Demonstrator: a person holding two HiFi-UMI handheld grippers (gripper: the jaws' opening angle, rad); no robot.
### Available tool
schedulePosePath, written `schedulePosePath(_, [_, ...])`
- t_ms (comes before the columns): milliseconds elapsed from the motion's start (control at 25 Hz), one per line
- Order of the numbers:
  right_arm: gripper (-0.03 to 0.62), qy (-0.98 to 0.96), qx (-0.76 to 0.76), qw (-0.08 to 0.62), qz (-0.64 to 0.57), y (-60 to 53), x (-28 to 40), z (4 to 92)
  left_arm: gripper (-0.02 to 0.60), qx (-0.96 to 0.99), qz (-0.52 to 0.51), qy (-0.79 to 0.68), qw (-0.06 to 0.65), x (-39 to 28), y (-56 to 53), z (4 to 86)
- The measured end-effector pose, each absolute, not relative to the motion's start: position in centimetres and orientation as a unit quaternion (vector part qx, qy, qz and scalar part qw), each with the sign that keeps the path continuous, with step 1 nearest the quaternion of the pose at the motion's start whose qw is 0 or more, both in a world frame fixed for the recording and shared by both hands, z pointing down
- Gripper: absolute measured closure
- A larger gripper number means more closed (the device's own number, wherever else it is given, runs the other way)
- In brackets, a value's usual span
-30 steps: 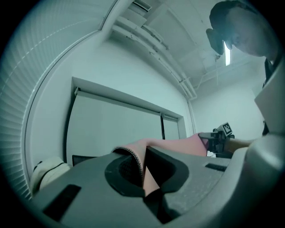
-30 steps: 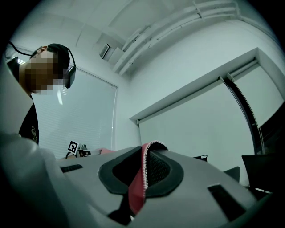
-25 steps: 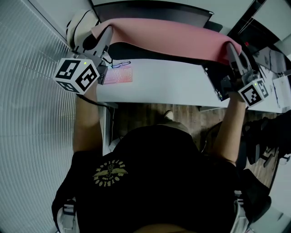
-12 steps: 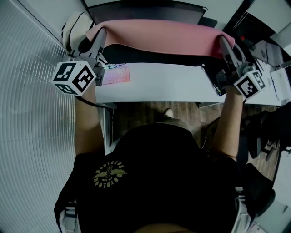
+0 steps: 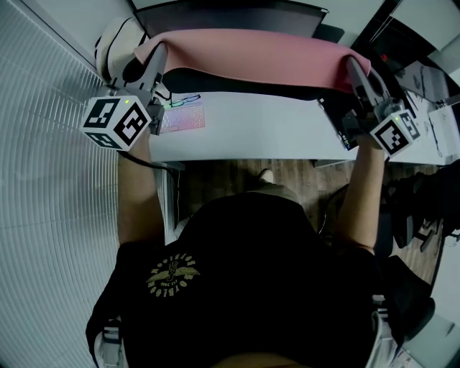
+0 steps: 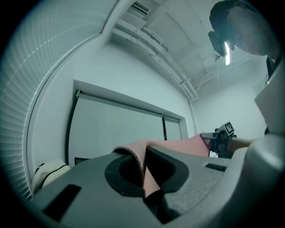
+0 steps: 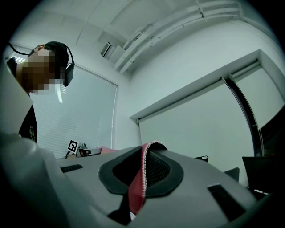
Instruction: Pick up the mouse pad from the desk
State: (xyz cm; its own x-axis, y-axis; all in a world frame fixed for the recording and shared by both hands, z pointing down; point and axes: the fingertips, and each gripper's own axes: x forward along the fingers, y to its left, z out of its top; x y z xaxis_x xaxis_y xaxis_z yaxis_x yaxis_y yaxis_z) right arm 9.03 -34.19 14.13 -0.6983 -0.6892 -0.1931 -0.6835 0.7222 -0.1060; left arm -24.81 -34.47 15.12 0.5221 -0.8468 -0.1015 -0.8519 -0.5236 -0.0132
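Observation:
A long pink mouse pad (image 5: 251, 56) with a dark underside hangs stretched above the white desk (image 5: 266, 133), held at both ends. My left gripper (image 5: 156, 56) is shut on its left corner; in the left gripper view the pad's stitched edge (image 6: 141, 167) is pinched between the jaws. My right gripper (image 5: 355, 70) is shut on the right corner, and in the right gripper view the pad's edge (image 7: 139, 182) is clamped in the same way. Both grippers point slightly upward, toward the far wall.
On the desk below lie a pink keypad (image 5: 183, 118) and glasses (image 5: 185, 100) at the left, and a dark device (image 5: 336, 122) at the right. A white bag (image 5: 115, 47) sits at the far left. A monitor (image 5: 230, 11) stands behind the pad.
Between one second and half a second ago both grippers and the pad shifted slightly up and left in the head view. Since then nothing has visibly moved.

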Motion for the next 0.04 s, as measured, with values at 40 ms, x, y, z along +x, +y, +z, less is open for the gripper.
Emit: schedulePosePath(40, [0.572,0.921,-0.372,0.111,-0.014,-34.31,9.16,14.13,0.558,-0.872,0.041,0.486,0.031,-24.69,-34.58,15.07])
